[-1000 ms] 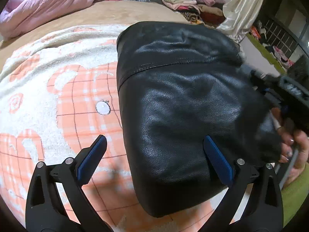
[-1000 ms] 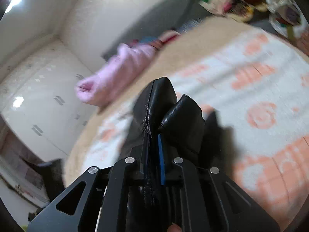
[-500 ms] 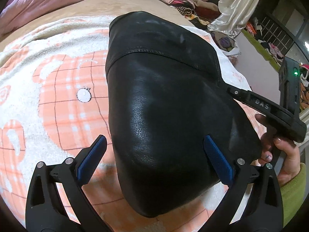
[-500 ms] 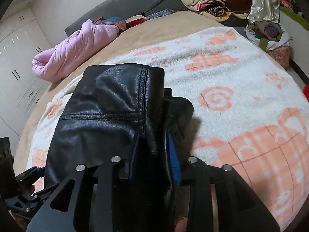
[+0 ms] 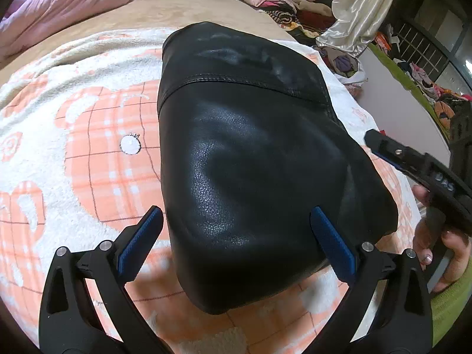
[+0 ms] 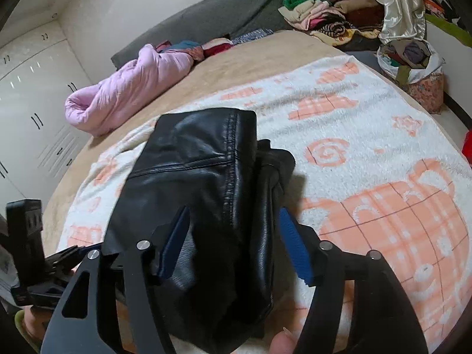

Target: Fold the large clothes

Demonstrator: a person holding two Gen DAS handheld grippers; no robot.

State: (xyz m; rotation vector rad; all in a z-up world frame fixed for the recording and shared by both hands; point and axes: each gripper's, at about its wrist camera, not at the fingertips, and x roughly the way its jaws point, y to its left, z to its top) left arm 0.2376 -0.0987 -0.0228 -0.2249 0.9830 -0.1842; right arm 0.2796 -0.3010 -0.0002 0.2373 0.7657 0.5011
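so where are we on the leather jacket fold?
Done: the black leather jacket lies in a compact folded bundle on the peach-and-white blanket. In hand: the right hand-held gripper has just been opening, its edge between the pads unclamped; the left hand-held gripper is open. Left: withdrawing, maybe tidying.

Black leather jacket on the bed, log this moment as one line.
black leather jacket: folded on blanket | right gripper: jaws just opened, releasing | left gripper: open

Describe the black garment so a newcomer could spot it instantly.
Start at the white blanket with orange checks covering the bed. In its middle lies a folded black leather jacket, a compact glossy bundle with a stitched seam. It is the only black, shiny piece; the quilt beyond is pink.
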